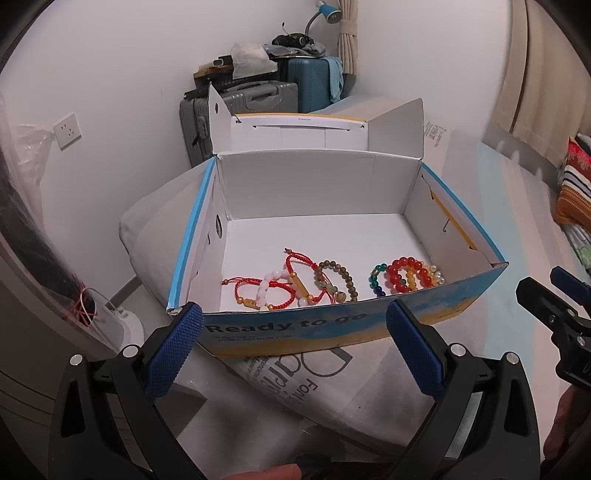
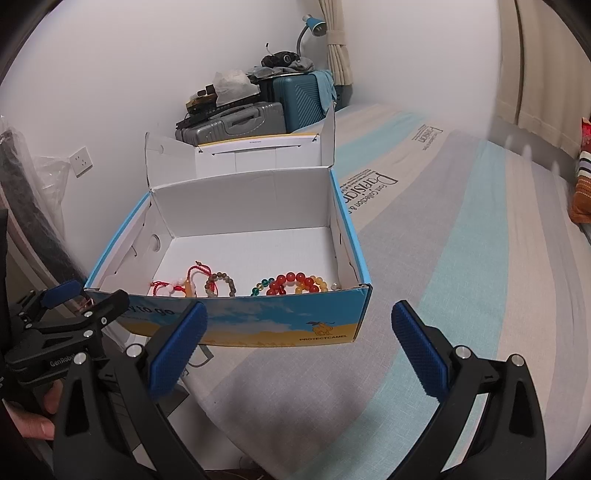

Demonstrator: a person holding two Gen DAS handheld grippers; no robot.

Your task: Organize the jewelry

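The left gripper [image 1: 293,321], a black two-finger tong with blue knurled rubber pads [image 1: 173,350], stands with its jaws spread wide and nothing between them. Its tips hang just in front of the near wall of an open blue-and-yellow cardboard box [image 1: 332,325] printed "Ready to go"; whether the left pad touches the box's near left corner cannot be told. The right gripper [image 2: 299,325], of the same build with the same blue pads [image 2: 421,350], is likewise wide apart and empty, poised before the right half of that near wall and over the striped grey, cream and pale-blue mattress cover [image 2: 443,295] on which the box sits. In the left wrist view the right gripper shows only as a black and blue edge at the far right.

The jewelry lies inside the box on its white floor, all gathered along the near wall. From the left: a red braided-cord bracelet with gold and pale pink beads [image 1: 258,291], tangled with further red cord; an olive-brown round-bead bracelet [image 1: 336,282] just beside it; then, slightly apart, a multicoloured glass-bead bracelet in red, orange, green and blue [image 1: 402,277] near the right corner. The rest of the box floor is bare, and its lid flaps stand upright behind.

Beyond the box, against the white wall, stand a grey hard-shell suitcase [image 1: 240,107] and a teal suitcase [image 1: 314,85] piled with clutter, with a blue desk lamp [image 1: 327,9] above.
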